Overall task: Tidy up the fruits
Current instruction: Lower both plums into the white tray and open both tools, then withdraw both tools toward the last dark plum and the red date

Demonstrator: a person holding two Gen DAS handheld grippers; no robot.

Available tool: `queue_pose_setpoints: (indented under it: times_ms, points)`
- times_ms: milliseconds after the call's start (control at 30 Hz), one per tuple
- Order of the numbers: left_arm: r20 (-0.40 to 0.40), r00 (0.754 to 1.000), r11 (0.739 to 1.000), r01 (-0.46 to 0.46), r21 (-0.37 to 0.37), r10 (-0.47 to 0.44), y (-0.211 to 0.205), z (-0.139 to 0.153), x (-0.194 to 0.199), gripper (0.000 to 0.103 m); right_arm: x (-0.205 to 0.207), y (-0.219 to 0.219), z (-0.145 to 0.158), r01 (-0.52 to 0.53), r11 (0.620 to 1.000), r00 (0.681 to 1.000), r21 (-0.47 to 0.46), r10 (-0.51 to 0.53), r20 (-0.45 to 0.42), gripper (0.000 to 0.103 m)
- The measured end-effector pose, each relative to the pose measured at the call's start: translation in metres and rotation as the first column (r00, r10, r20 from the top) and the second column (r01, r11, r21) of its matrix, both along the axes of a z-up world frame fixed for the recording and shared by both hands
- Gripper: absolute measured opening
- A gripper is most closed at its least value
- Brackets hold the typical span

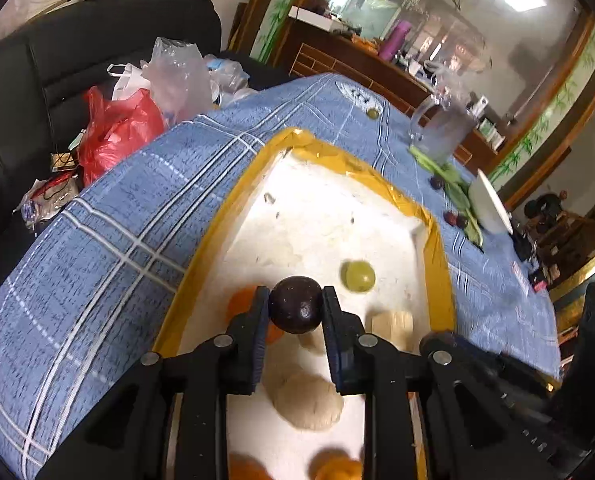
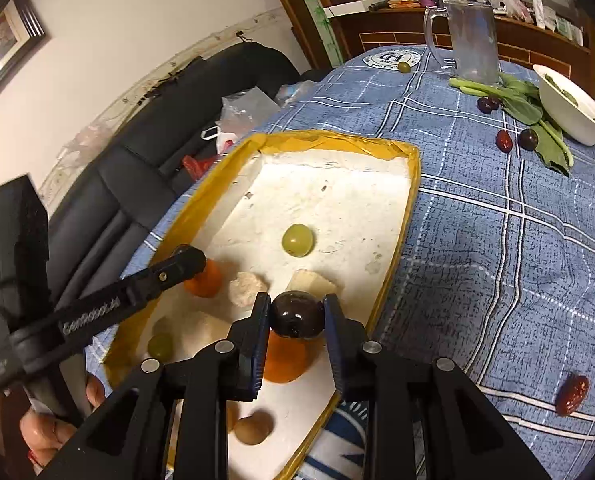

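Each hand-held gripper pinches a dark grape: the left [image 1: 295, 310] holds one grape [image 1: 296, 305], the right [image 2: 297, 316] another [image 2: 297, 315], both above the tray [image 2: 337, 138], probably to drop beside the green grape [image 2: 297, 240] and collect the fruit there.

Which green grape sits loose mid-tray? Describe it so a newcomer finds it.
Start at the yellow-rimmed white tray on the blue plaid tablecloth. On its open white floor lies a green grape, alone and touching nothing. The other tray fruits cluster by the hand-held grippers; it is round, pale green, unheld.
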State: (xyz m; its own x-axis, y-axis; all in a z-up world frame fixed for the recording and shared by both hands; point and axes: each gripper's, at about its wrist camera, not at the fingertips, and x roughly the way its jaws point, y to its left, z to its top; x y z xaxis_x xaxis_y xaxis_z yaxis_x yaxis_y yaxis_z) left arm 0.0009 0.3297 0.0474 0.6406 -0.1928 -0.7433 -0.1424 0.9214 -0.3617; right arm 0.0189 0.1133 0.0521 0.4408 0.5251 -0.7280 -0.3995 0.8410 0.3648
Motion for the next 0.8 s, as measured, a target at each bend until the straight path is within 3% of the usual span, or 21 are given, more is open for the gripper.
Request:
queue_pose_setpoints:
  times_ms: [67, 100, 133, 300, 433, 633, 733, 800]
  points:
    - [0.004, 1.0, 1.0, 0.004, 0.02, -0.004, -0.002, 0.002, 0.002, 0.04, 0.0, 0.0, -0.002, 0.009, 0.999, 1.0, -0.031, -0.009, 0.017, 0.03]
    - [0.01, 1.0, 1.0, 0.012, 0.023, -0.012, -0.004, 0.004, 0.002, 0.06, 0.0, 0.0, -0.003, 0.012, 0.999, 1.0, -0.036, -0.012, 0.016, 0.03]
    - [0.015, 1.0, 1.0, 0.011, 0.027, -0.011, -0.005, 0.005, 0.002, 0.074, 0.0, -0.001, -0.004, 0.013, 0.999, 1.0, -0.035, -0.012, 0.014, 0.03]
    - [0.026, 1.0, 0.998, -0.007, 0.055, 0.005, -0.005, 0.007, -0.004, 0.079, -0.007, -0.001, -0.004, 0.012, 0.999, 1.0, -0.032, -0.011, 0.028, 0.033]
    - [0.025, 1.0, 0.998, -0.015, 0.058, 0.013, -0.004, 0.009, -0.012, 0.079, -0.011, -0.002, -0.002, 0.015, 1.0, 0.999, -0.011, -0.015, 0.034, 0.043]
    - [0.067, 0.996, 0.994, -0.068, 0.089, 0.062, -0.007, 0.023, -0.037, 0.08, -0.029, -0.014, 0.008, 0.006, 1.0, 0.997, 0.003, -0.006, 0.076, 0.044]
    - [0.086, 0.992, 0.986, -0.101, 0.137, 0.089, -0.011, 0.037, -0.052, 0.08, -0.042, -0.033, 0.015, 0.012, 1.0, 0.988, -0.002, -0.011, 0.151, 0.057]
    - [0.12, 0.986, 0.973, -0.138, 0.185, 0.117, -0.016, 0.049, -0.065, 0.083, -0.048, -0.05, 0.015, 0.044, 0.999, 0.981, -0.006, -0.042, 0.191, 0.061]
